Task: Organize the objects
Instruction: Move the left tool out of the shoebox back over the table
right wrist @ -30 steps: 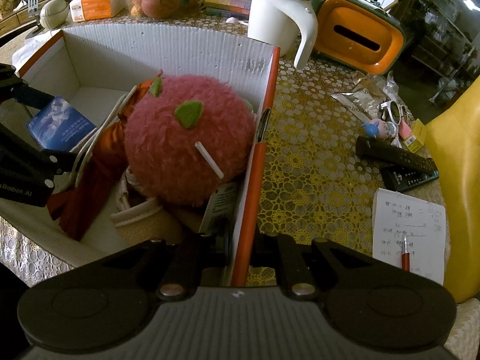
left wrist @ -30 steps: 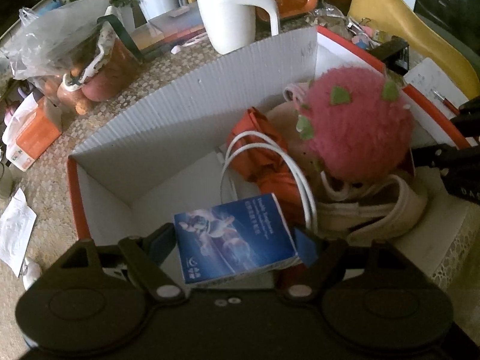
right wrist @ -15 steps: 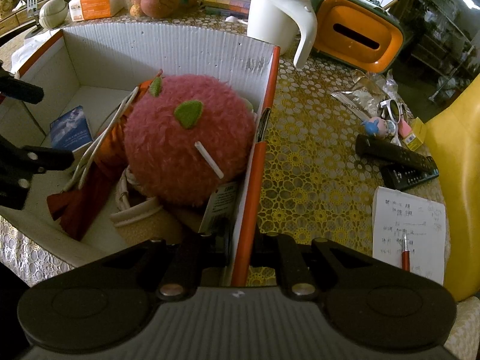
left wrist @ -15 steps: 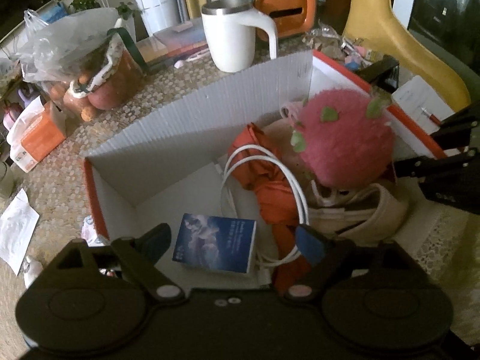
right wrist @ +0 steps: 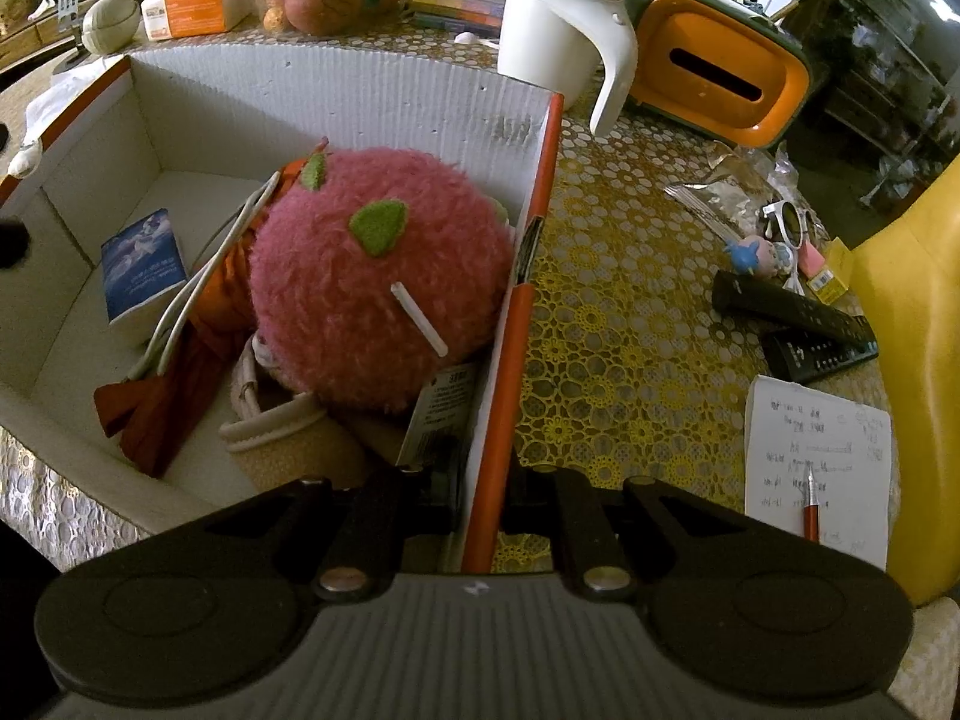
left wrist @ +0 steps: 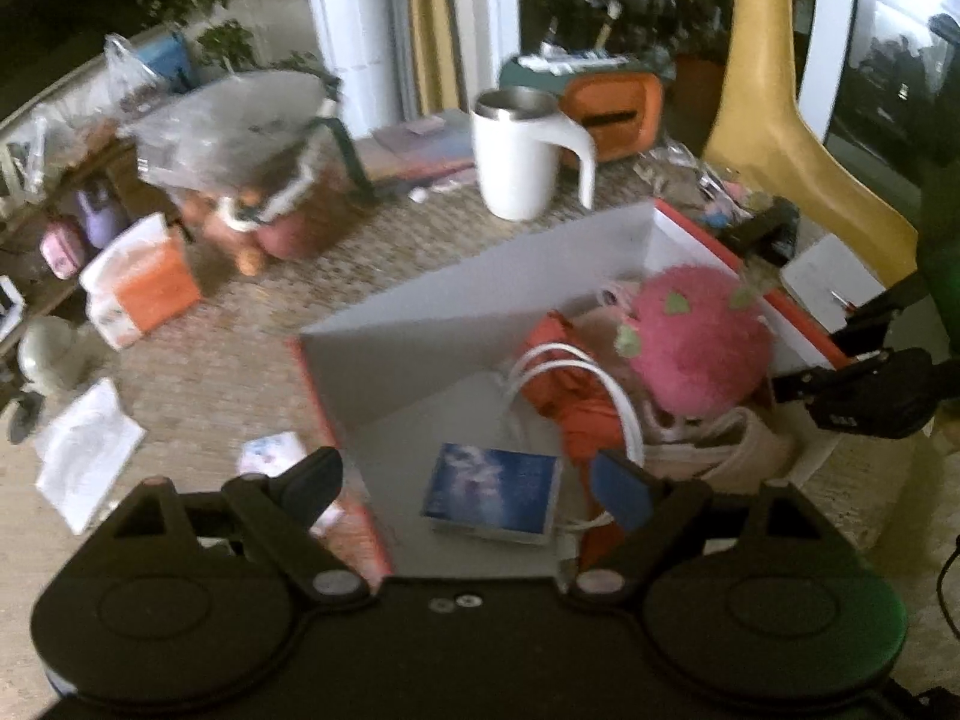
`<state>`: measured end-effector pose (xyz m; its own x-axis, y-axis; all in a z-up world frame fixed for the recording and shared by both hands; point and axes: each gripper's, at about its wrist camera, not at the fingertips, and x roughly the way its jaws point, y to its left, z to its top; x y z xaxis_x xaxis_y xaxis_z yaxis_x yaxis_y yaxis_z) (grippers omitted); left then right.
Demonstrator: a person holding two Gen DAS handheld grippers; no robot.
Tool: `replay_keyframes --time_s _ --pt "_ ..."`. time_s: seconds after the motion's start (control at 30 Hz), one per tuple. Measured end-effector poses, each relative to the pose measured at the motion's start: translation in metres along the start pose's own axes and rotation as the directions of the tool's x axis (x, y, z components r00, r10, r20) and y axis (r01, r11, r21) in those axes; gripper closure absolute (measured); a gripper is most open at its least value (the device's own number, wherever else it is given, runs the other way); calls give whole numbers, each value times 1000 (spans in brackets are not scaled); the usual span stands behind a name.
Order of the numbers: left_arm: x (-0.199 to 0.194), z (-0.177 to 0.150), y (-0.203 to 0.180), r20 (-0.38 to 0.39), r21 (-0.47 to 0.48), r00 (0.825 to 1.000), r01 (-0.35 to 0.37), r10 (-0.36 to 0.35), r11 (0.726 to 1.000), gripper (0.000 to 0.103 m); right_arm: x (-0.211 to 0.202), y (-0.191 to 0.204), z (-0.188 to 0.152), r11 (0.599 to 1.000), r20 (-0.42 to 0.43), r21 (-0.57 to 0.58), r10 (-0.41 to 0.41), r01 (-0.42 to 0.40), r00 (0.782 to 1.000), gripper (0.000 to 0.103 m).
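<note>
Filling mid-frame, the box [right wrist: 528,324] has its orange wall pinched by the right gripper [right wrist: 486,498] at the bottom. Inside, the pink plush [right wrist: 372,282] sits right of the blue booklet [left wrist: 489,492]. The left gripper [left wrist: 465,480] hangs spread wide and empty above the booklet.

Right gripper [right wrist: 487,489]: clamped on box wall [right wrist: 510,360], bottom centre.
Pink plush [right wrist: 372,276]: centre, inside box.
Blue booklet [right wrist: 141,267]: left, box floor.
</note>
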<state>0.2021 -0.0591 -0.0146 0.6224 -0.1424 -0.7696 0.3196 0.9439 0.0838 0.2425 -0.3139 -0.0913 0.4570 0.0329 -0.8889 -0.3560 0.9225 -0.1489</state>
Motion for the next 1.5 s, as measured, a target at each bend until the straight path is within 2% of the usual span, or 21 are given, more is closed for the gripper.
replay_keyframes --time_s 0.1,0.27,0.53,0.67,0.9,1.13,1.27,1.5 --pt "-13 -5 14 21 -23 999 -28 29 999 14 0 -1 0 1000 1 -1 5 -5 1000 91" --pt "-30 -21 47 33 -105 996 -80 84 991 5 0 -3 0 1000 0 1 15 -15 1000 92" --pt "-39 -61 102 -29 -240 983 -185 183 953 1 0 -4 -2 1000 -2 3 18 -18 1000 92" --pt "-40 -84 120 -64 -280 978 -210 200 937 1 0 -4 -3 1000 -2 6 17 -17 1000 92" --pt "-31 -125 127 -111 -327 971 -238 214 915 1 -1 -4 -3 1000 -5 15 14 -14 1000 92" --pt "-16 -162 128 -163 -333 962 -262 219 906 1 -1 -2 -3 1000 -8 13 9 -9 1000 92" --pt "-12 -175 130 -178 -326 957 -277 230 904 2 -1 -2 -4 1000 -10 14 7 -7 1000 92" --pt "-5 -184 130 -197 -323 954 -280 225 904 10 -1 -2 -4 1000 -11 15 7 -7 1000 92"
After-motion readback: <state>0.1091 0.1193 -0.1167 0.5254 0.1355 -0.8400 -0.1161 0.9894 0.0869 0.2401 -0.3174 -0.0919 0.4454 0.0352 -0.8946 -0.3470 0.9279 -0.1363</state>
